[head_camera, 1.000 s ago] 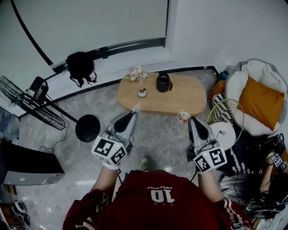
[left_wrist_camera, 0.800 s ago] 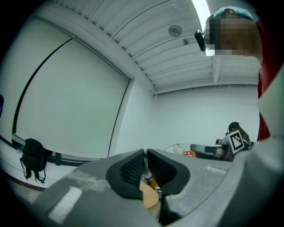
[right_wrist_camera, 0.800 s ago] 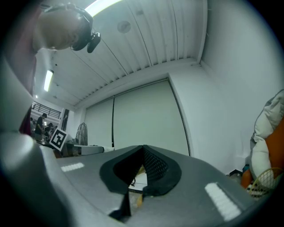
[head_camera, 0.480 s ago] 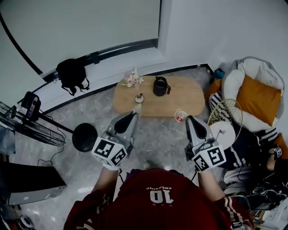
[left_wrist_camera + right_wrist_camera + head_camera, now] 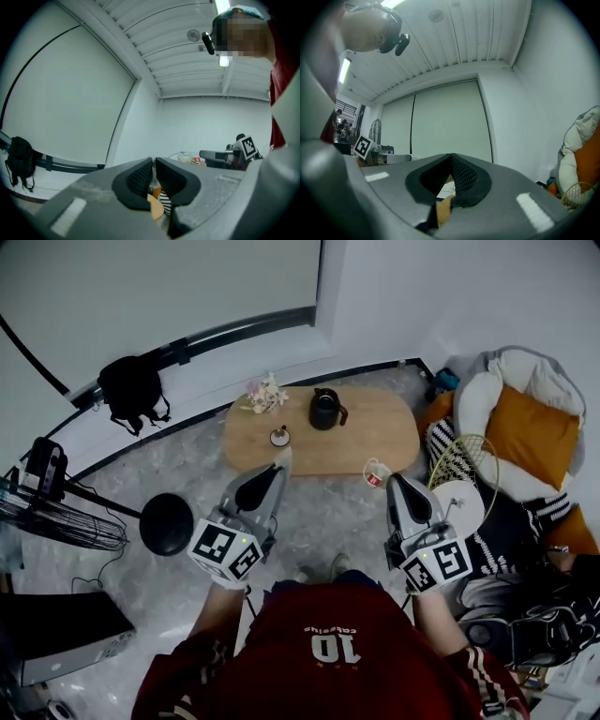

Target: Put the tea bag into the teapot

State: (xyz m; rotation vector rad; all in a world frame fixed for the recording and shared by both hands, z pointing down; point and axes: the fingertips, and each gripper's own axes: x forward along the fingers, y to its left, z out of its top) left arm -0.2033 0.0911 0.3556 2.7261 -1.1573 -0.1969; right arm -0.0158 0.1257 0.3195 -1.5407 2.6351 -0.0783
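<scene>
A black teapot [image 5: 325, 409] stands on the low oval wooden table [image 5: 375, 432], well ahead of both grippers. My left gripper [image 5: 277, 468] is held above the floor, pointing at the table's near edge. Its jaws are nearly together, and a small white piece, seemingly the tea bag [image 5: 281, 457], sticks out from the tips. In the left gripper view the pads [image 5: 140, 176] stand a thin slit apart. My right gripper [image 5: 397, 484] is held level to the right, shut with nothing in it. Its pads [image 5: 461, 174] meet.
On the table are a flower bunch [image 5: 262, 393] and a small cup [image 5: 279, 436]; a white mug [image 5: 378, 472] sits at its near right edge. A white round side table [image 5: 459, 507], wire basket [image 5: 466, 460] and cushioned chair [image 5: 525, 418] are right. A black round base [image 5: 166, 523] and fan [image 5: 56, 517] are left.
The head view has swung, so the table and the room have drifted left and look a little nearer. Both grippers keep the same pose, and their jaws have not moved.
</scene>
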